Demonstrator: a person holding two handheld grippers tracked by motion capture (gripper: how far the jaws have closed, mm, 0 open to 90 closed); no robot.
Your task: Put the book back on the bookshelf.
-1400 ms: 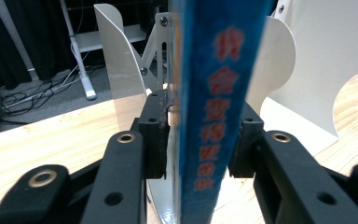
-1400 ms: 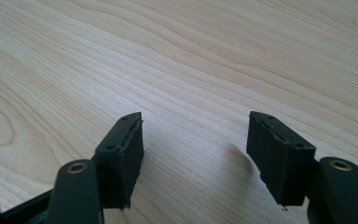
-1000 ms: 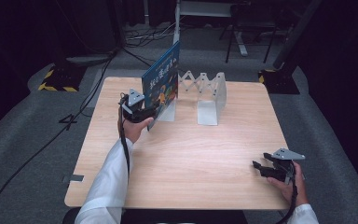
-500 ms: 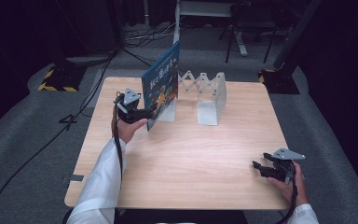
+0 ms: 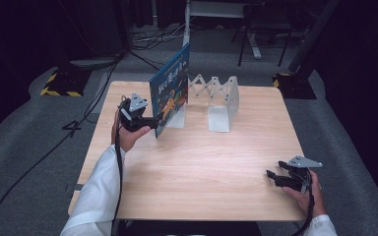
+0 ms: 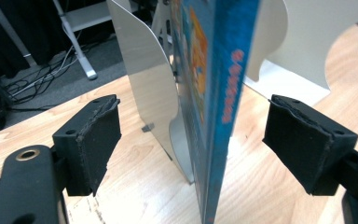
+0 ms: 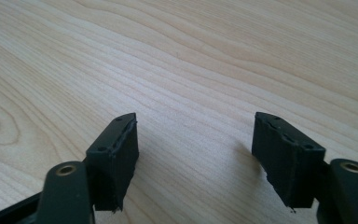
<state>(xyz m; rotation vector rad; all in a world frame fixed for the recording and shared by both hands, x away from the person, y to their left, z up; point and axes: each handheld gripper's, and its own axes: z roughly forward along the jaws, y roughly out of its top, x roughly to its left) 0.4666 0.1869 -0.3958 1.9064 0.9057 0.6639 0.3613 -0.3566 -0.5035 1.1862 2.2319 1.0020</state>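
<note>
Both pads of the left gripper (image 6: 193,154) stand clear of the thin, stiff, light book (image 6: 219,93), best pinched low on its spine.

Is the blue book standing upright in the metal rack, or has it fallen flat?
Upright. The blue book stands on its lower edge against a divider of the metal rack; the open left gripper straddles its spine without touching.

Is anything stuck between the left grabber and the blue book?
No. The blue book stands edge-on between the left gripper's jaws, which have just been opening, with bare gaps on both sides. The silver bookend stands behind it.
</note>
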